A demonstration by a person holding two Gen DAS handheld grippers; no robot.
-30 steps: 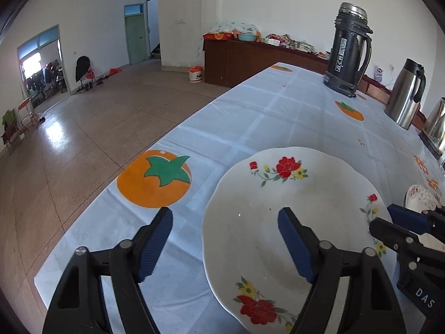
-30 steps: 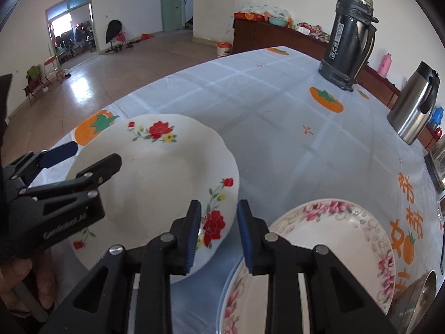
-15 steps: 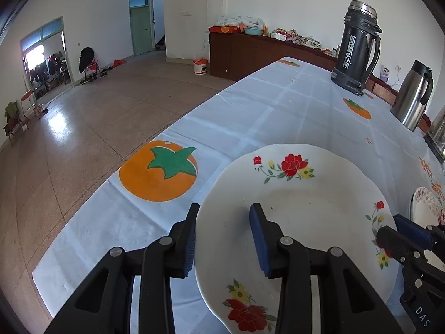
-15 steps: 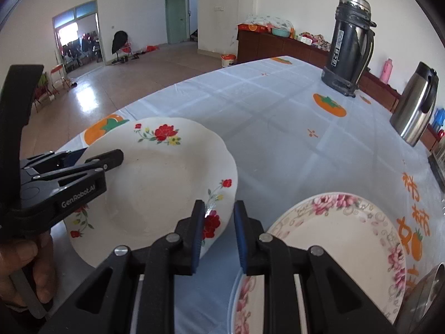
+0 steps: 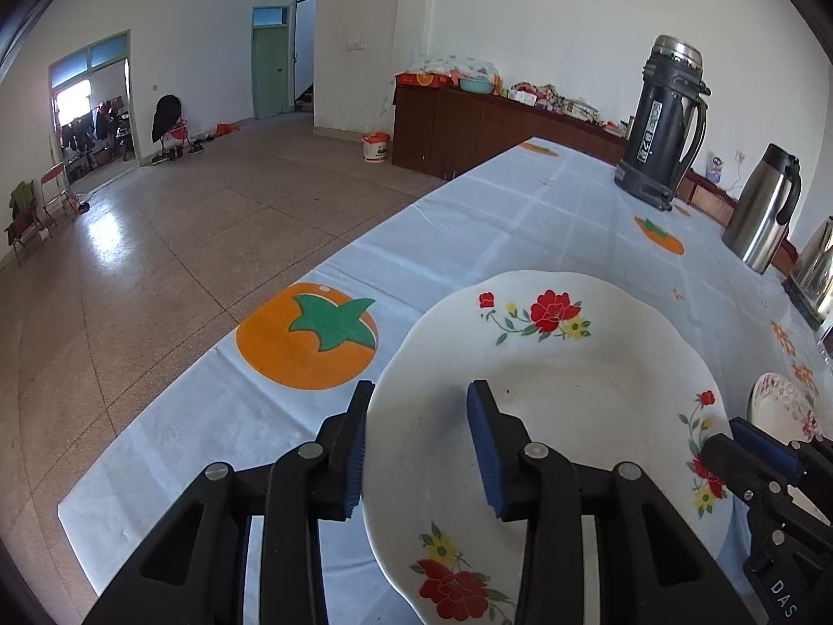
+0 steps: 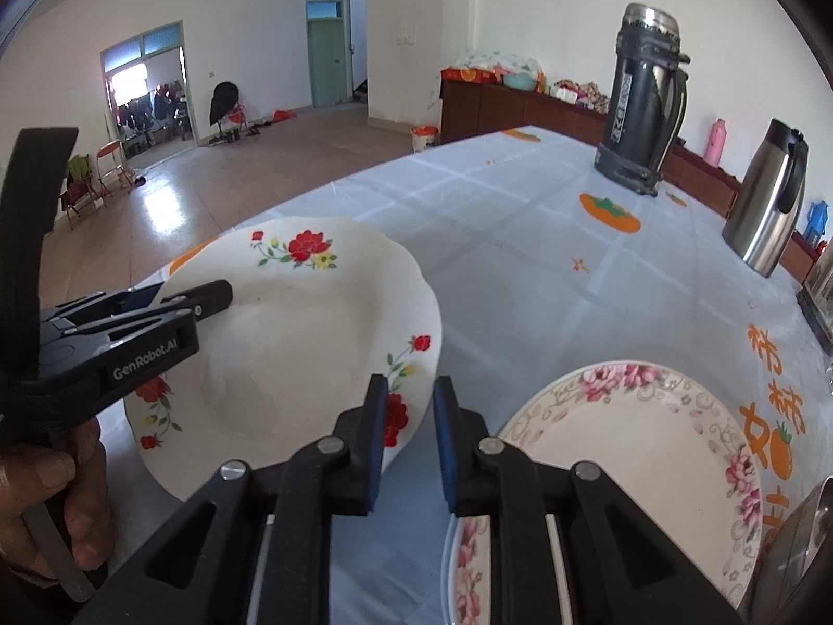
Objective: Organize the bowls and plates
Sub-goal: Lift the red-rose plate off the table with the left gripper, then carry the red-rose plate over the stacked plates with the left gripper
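Red-flower plate (image 5: 562, 390) is sitting on the blue tablecloth (image 5: 494, 224) near the table's near corner, tilted, its right side looking raised off the cloth. Left gripper (image 5: 416, 442) is clamping the plate's left rim: one pad outside under the edge, the other inside the well. Right gripper (image 6: 406, 442) is closing on the opposite rim, jaws nearly together with the rim between them; whether both pads are already pressing is hard to tell from this angle. Pink-flower plate (image 6: 635, 469) is lying flat just beside it, under the right gripper, untouched. Progress: early. Nothing is stacked yet; the likely plan is carrying the red-flower plate onto the pink one. No bowls are showing. Black thermos (image 6: 643, 99) and steel jug (image 6: 768, 198) are standing well apart, further up the table.
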